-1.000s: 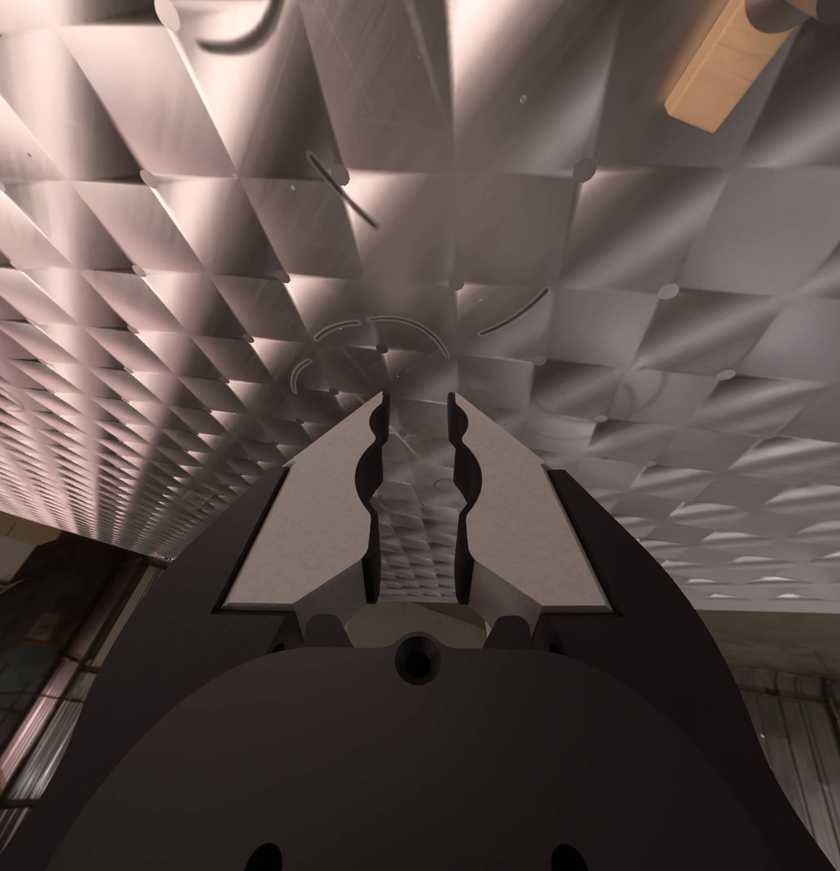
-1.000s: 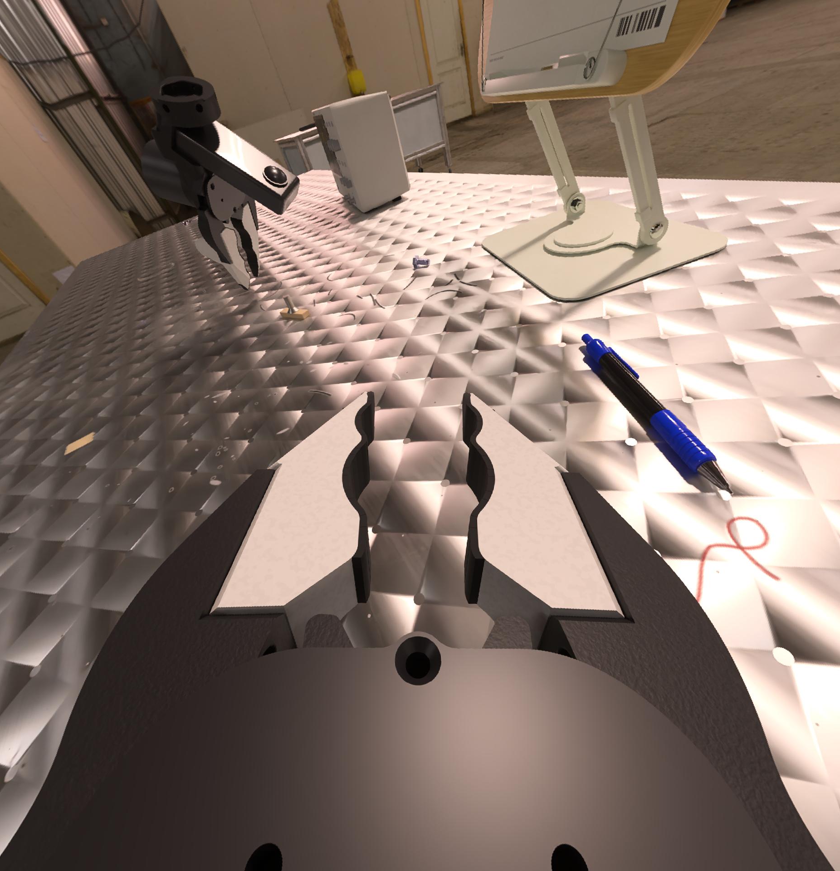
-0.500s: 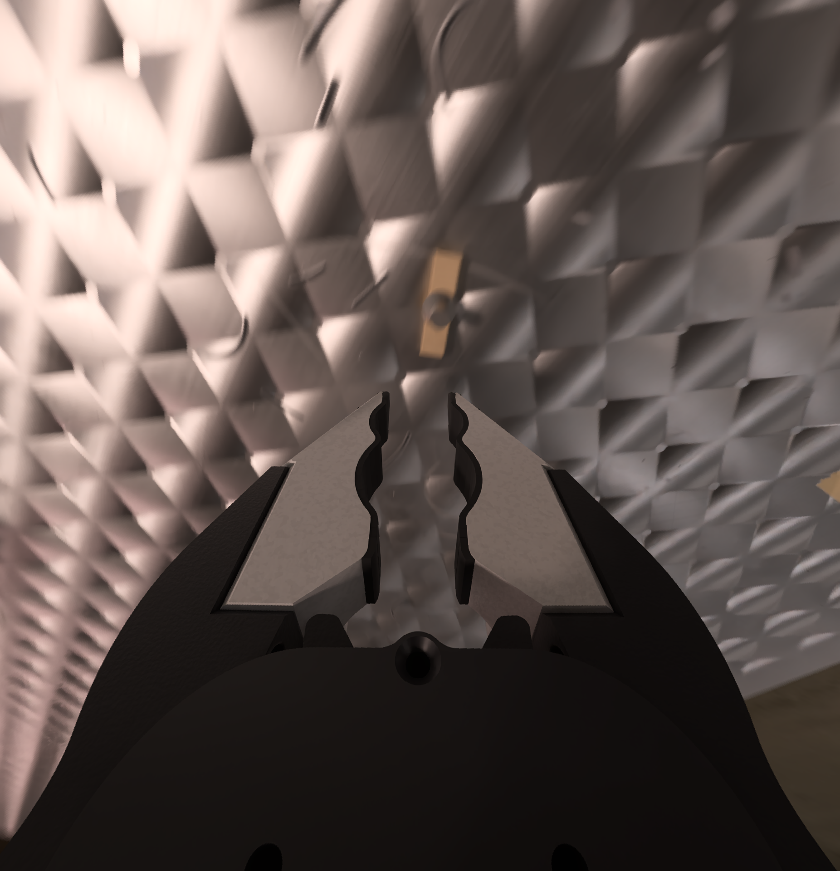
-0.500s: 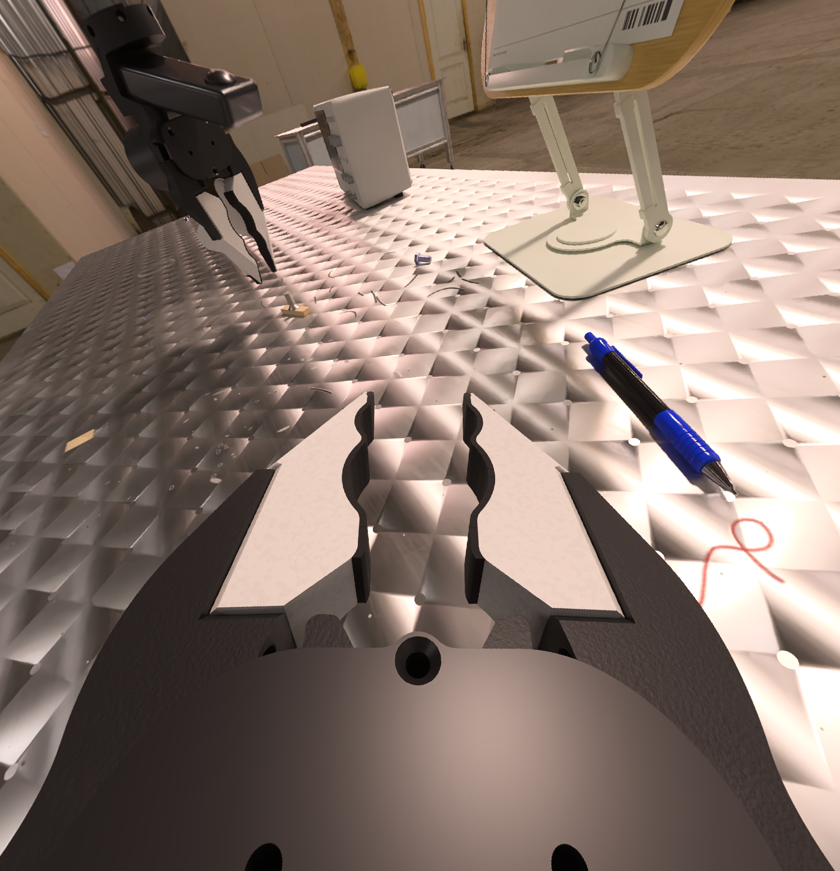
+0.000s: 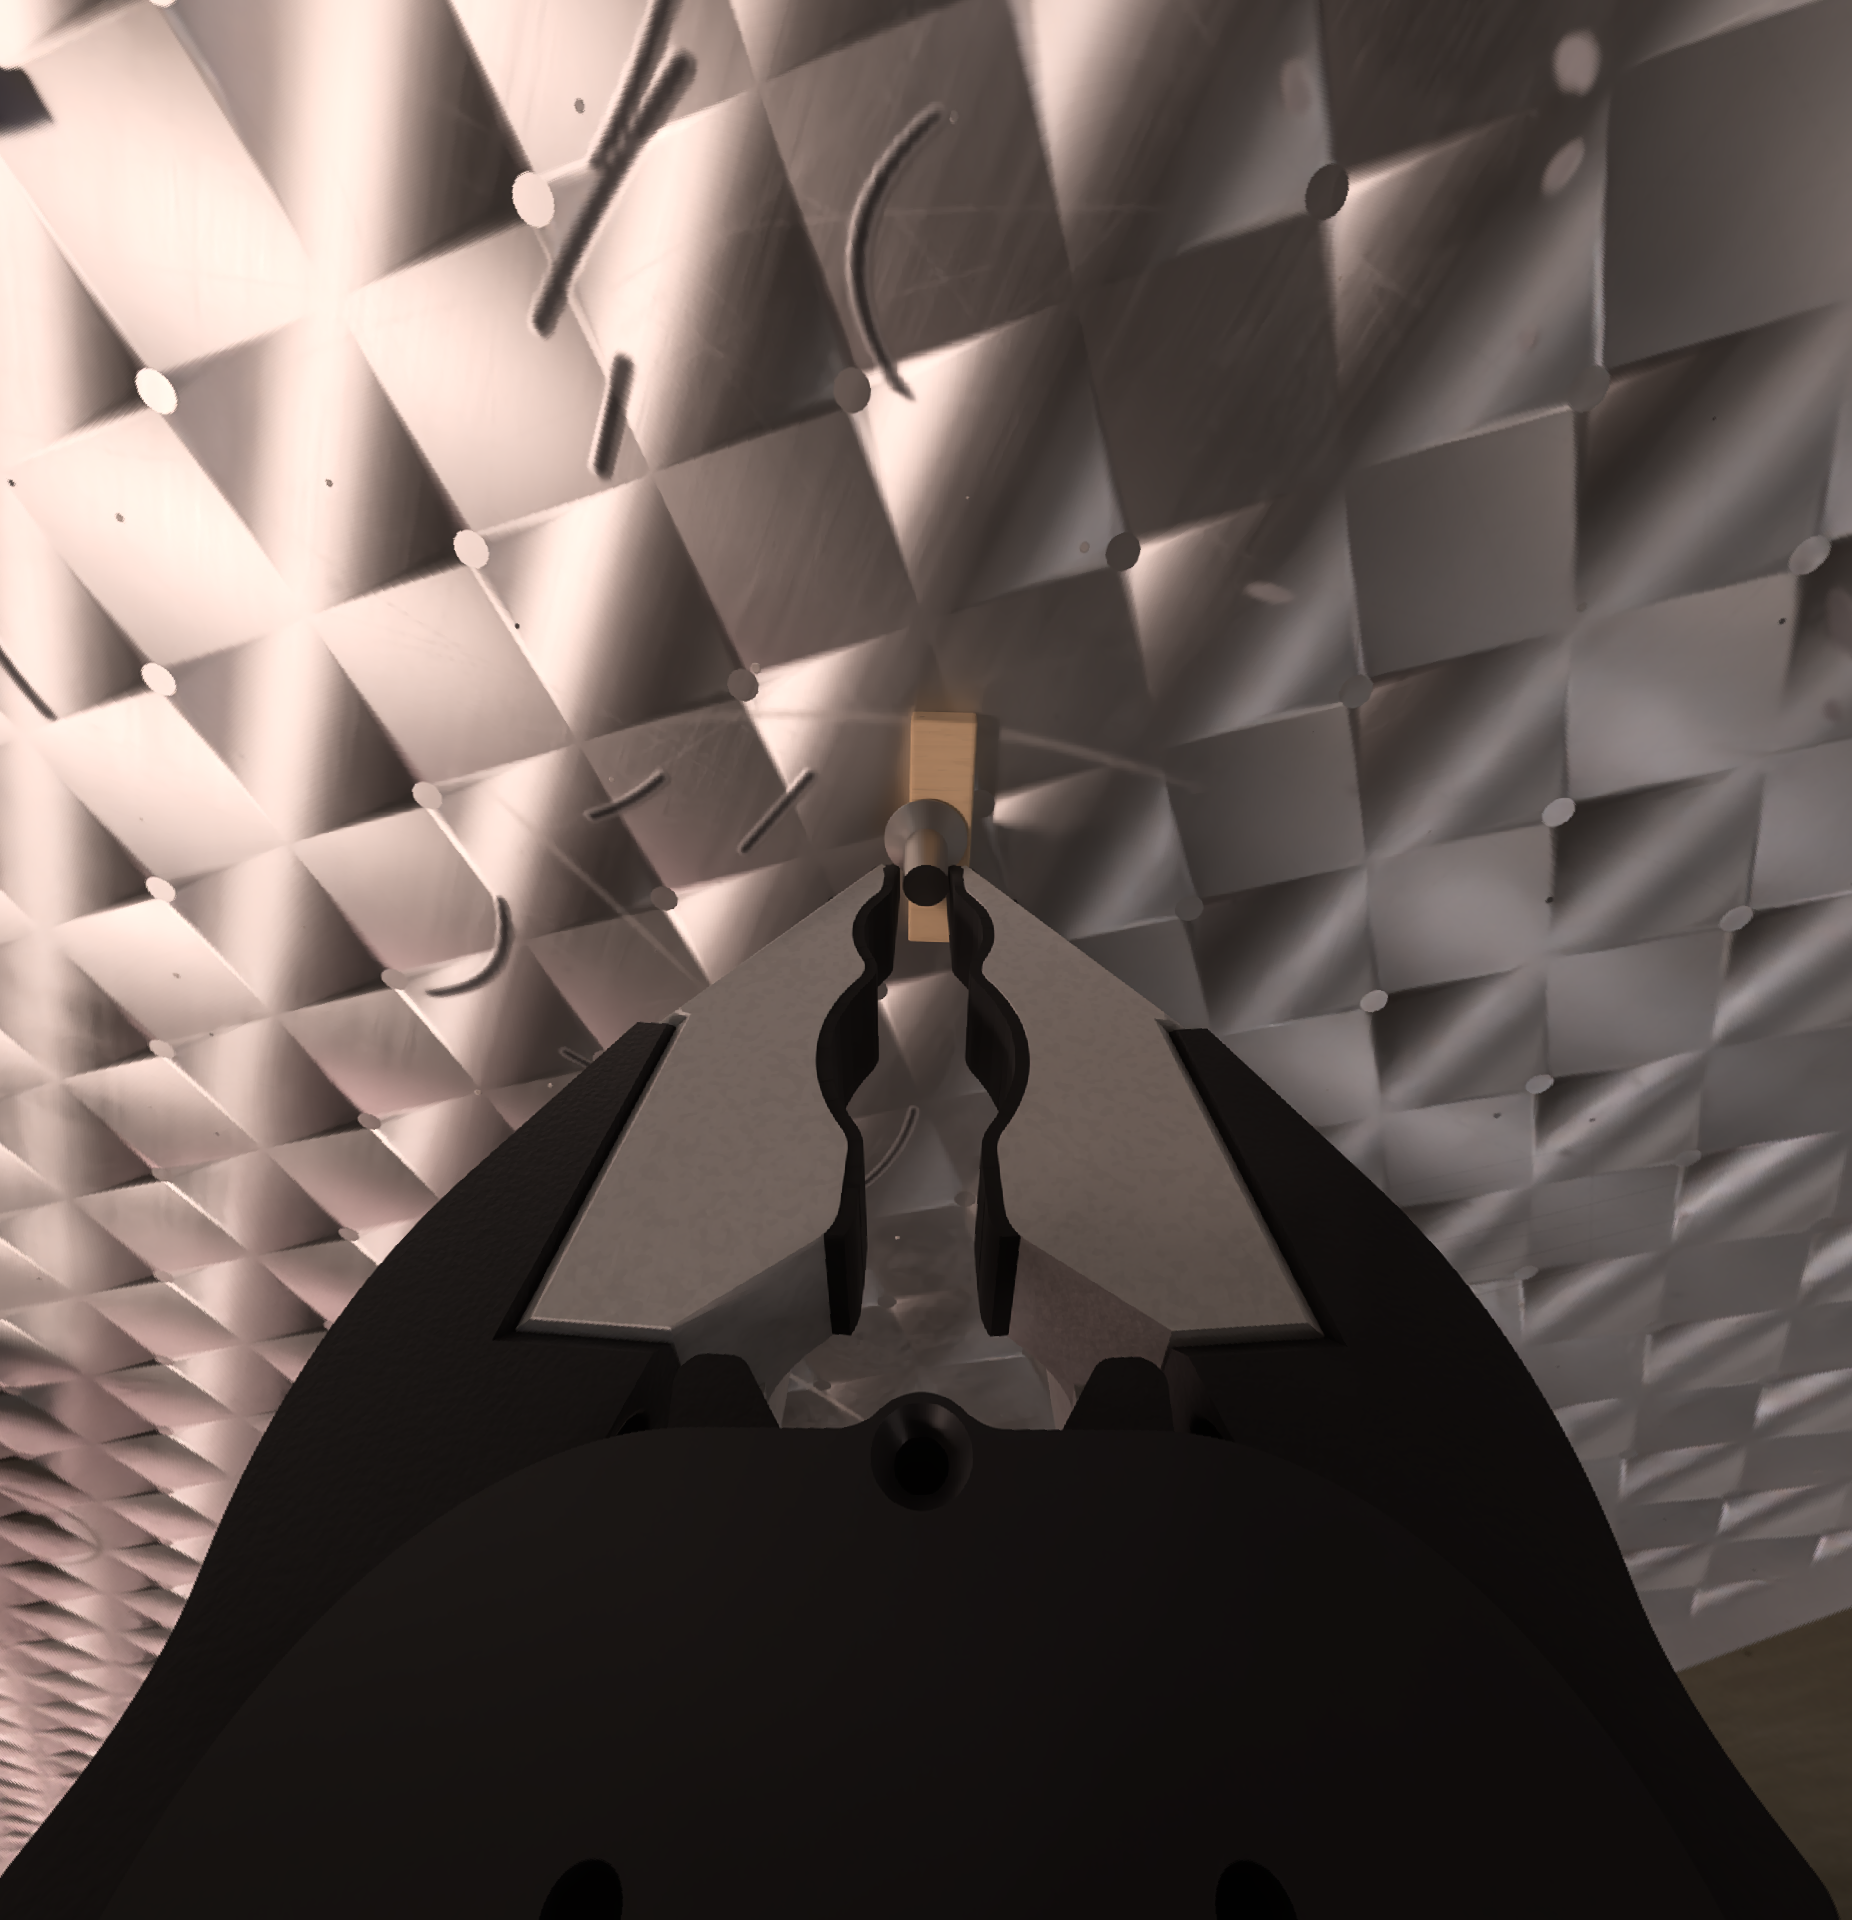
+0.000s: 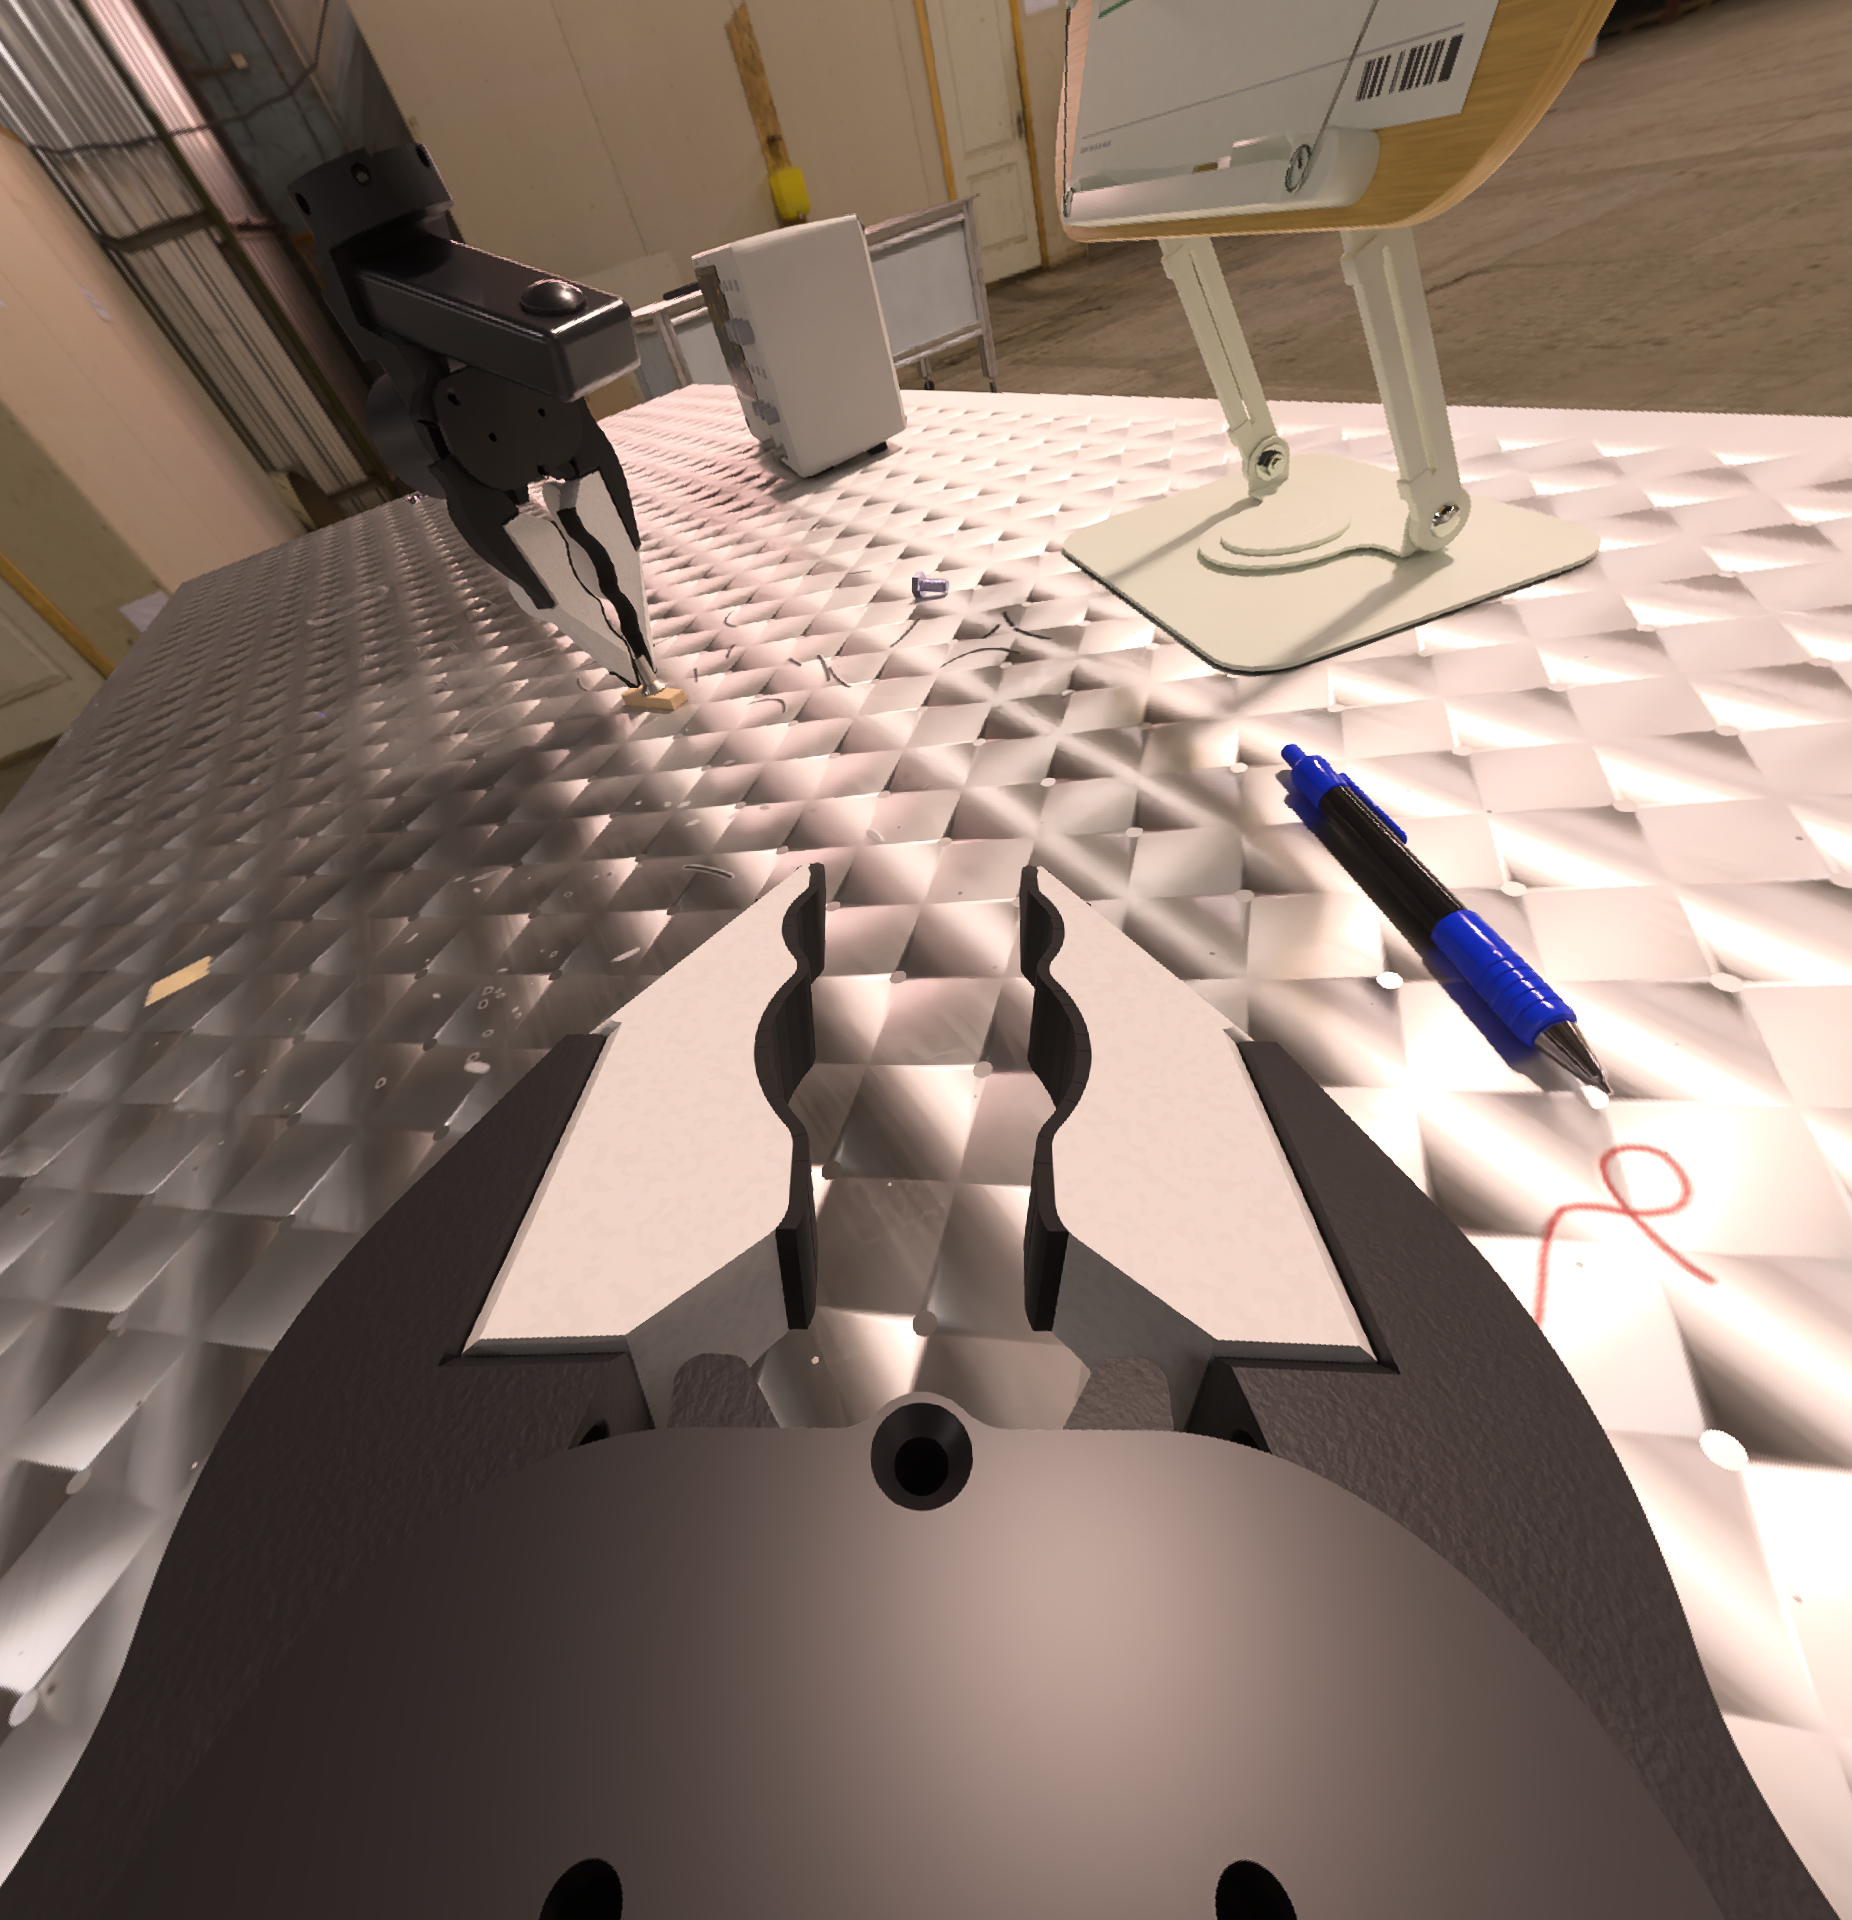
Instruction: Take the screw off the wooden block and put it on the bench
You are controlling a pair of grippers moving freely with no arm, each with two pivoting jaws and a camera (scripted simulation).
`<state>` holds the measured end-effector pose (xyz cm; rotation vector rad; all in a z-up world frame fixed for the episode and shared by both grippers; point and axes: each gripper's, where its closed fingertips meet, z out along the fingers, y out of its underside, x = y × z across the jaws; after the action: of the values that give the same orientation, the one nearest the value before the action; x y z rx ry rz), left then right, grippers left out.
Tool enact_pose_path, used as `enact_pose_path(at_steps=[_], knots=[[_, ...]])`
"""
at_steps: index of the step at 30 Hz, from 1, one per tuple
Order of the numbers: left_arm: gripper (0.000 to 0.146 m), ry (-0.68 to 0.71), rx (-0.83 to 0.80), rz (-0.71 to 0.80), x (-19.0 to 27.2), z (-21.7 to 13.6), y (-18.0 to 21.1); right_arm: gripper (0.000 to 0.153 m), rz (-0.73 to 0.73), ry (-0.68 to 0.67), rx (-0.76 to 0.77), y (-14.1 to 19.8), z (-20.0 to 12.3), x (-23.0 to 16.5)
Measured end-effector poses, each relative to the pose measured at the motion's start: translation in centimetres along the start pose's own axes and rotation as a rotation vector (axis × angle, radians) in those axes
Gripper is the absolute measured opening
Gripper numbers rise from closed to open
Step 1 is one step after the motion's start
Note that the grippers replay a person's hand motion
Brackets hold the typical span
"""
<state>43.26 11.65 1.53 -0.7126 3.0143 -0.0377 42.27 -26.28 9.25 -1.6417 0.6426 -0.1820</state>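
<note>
A small tan wooden block lies on the patterned metal bench, with a grey screw standing upright on it. My left gripper points down at it, its fingertips closed around the screw's shaft. In the right wrist view the block and screw sit far left, with the left gripper tilted over them and pinching the screw. My right gripper is open and empty, low over the bench and well away from the block.
A blue and black pen and a red thread lie to the right. A cream monitor stand and a white box stand at the back. A small bolt, wire scraps and a tan chip lie about.
My left gripper swung over the block, came down on the screw and narrowed its jaws onto it. The right gripper has not moved.
</note>
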Motion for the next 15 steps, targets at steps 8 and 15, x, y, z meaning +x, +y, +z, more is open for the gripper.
enact_pose_path(at_steps=[8,15], knots=[[0.008,-0.032,0.054,-0.027,0.2,-2.0,0.0,0.037,0.003,-0.006,0.003,-0.1,0.0,-0.1],[0.008,-0.01,0.215,-0.07,3.5,-9.8,-3.5,0.037,0.002,-0.009,0.012,-0.2,-0.1,-0.1]])
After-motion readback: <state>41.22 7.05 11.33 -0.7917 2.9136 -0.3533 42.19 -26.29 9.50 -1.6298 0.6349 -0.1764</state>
